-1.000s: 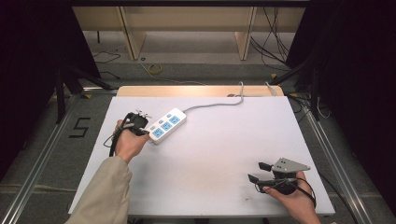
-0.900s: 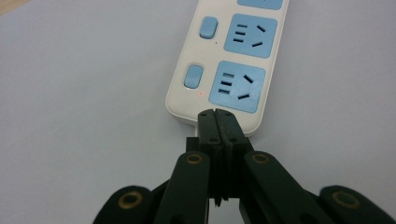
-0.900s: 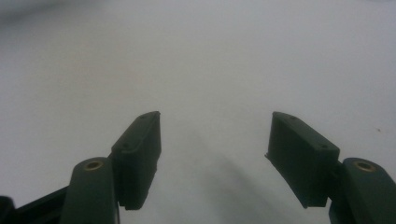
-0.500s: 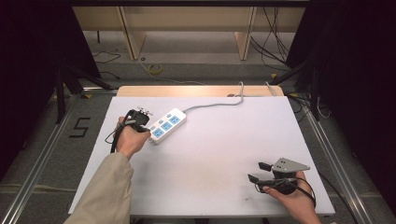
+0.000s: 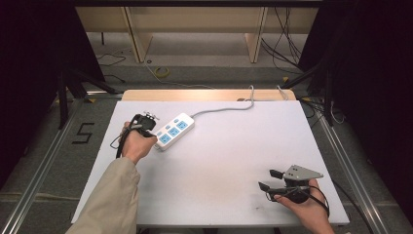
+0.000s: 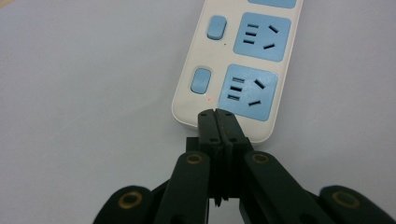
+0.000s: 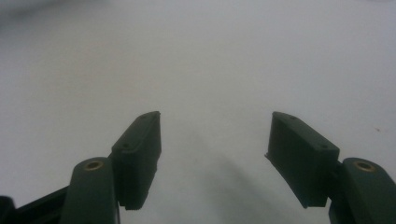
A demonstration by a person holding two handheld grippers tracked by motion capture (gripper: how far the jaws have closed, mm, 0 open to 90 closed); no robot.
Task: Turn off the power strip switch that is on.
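Barely shifted since a second ago: left tongs [image 6: 215, 112] closed empty at power strip [image 5: 172, 130] end near the switch; right tongs [image 5: 267, 179] gaping idle, lower right.

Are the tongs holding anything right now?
No. The left tongs are shut with nothing between them, tips over the power strip's end. The right tongs are open above the bare table.
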